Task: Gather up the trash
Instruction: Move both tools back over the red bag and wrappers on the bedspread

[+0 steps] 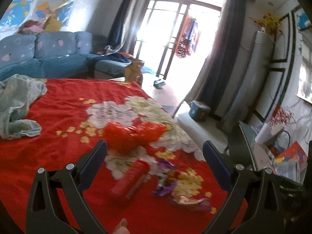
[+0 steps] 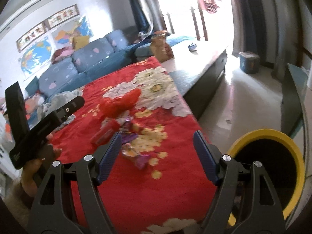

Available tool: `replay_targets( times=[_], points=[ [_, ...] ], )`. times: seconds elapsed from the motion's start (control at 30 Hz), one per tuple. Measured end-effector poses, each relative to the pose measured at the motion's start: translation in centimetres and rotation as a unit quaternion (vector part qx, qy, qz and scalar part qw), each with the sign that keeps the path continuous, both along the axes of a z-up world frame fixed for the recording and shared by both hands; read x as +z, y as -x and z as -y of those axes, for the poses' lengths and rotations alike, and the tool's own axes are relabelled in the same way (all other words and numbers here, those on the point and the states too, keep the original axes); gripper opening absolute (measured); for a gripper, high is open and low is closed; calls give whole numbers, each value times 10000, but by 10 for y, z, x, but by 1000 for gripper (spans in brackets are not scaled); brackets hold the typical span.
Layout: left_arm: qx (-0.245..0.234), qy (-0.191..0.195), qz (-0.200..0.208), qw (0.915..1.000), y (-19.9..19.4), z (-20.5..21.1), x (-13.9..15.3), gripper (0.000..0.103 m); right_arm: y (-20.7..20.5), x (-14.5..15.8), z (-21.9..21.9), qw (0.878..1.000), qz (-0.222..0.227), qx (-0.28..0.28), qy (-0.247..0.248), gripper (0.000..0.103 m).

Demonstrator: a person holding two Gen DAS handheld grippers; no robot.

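Trash lies on a red flowered cloth (image 1: 58, 117): a crumpled red plastic bag (image 1: 134, 135), a red cylindrical can (image 1: 130, 179) on its side, and purple-gold wrappers (image 1: 181, 187). My left gripper (image 1: 155, 156) is open and empty, hovering just above the can and wrappers. In the right wrist view the same red bag (image 2: 120, 103), can (image 2: 105, 134) and wrappers (image 2: 134, 152) lie ahead. My right gripper (image 2: 157, 146) is open and empty above the wrappers. A yellow-rimmed bin (image 2: 273, 167) with a black liner stands at the right, beside the table. The left gripper's body (image 2: 39, 120) shows at left.
A pale green cloth (image 1: 17, 105) lies on the table's left. A blue sofa (image 1: 44, 56) stands behind, a brown paper bag (image 1: 134, 70) at the table's far end. A blue box (image 1: 198, 110) sits on the floor by the curtains. A cluttered glass stand (image 1: 273, 152) is at right.
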State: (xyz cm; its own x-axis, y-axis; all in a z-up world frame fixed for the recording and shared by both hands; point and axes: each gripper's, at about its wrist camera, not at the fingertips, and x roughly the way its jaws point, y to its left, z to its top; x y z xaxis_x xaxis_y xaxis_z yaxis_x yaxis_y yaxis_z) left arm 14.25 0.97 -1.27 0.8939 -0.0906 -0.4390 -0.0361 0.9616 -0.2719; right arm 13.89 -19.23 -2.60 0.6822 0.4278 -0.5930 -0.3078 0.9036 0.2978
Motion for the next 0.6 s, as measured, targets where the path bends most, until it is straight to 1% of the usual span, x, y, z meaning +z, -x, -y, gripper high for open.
replay_targets(
  times=[0.17, 0.27, 0.43, 0.6],
  points=[
    [264, 99, -112, 9995, -12, -32, -1, 95, -15, -3, -32, 9994, -178, 279, 42, 67],
    [337, 149, -205, 9991, -21, -48, -2, 95, -25, -7, -52, 9986, -301, 430, 103, 67],
    [315, 273, -395, 9984, -36, -68, -8, 95, -37, -18, -73, 9970, -537, 527, 172, 67],
    [128, 384, -565, 9976, -56, -83, -11, 95, -50, -30, -90, 9962, -696, 427, 290, 67]
  ],
)
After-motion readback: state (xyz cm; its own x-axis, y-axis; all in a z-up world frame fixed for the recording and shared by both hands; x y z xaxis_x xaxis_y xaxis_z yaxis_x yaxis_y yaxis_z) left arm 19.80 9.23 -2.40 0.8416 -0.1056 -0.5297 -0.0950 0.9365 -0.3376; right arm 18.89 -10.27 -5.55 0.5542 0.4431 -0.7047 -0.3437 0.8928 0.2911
